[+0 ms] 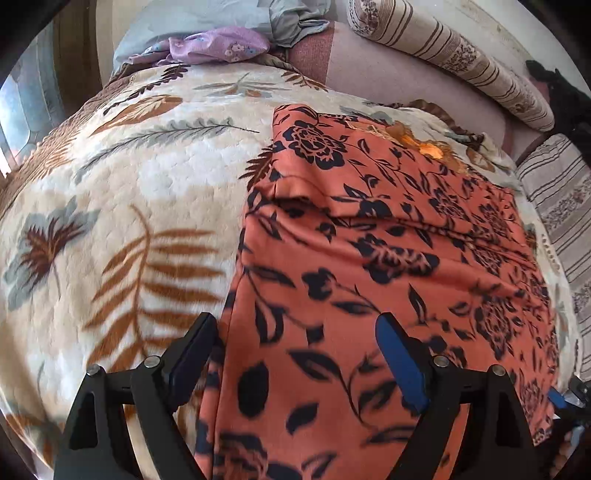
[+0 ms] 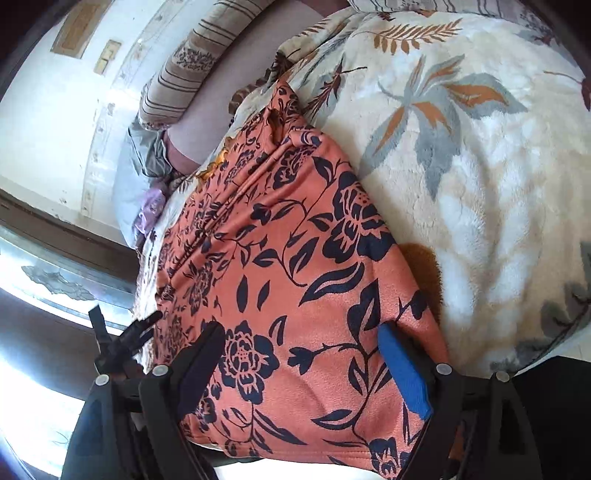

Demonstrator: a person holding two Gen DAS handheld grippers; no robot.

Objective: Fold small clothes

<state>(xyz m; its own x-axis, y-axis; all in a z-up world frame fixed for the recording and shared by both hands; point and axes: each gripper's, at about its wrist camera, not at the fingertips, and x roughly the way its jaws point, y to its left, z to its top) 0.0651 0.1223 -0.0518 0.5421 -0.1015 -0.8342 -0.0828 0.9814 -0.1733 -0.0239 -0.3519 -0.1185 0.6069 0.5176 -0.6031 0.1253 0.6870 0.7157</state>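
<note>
Two views split the scene: the left wrist camera alone shows the purple floral cloth (image 1: 218, 48) and grey-blue bundle (image 1: 295, 18) at the blanket's far end, while the right wrist camera alone shows a pale wall (image 2: 55, 122) and bright window (image 2: 44, 266). The orange floral garment (image 1: 369, 258) lies spread on a cream leaf-patterned blanket (image 1: 147, 177), striped bolsters (image 1: 454, 59) beyond it. The left gripper (image 1: 295, 354) and right gripper (image 2: 303, 362) both stand wide over the garment's near edge, gripping nothing.
</note>
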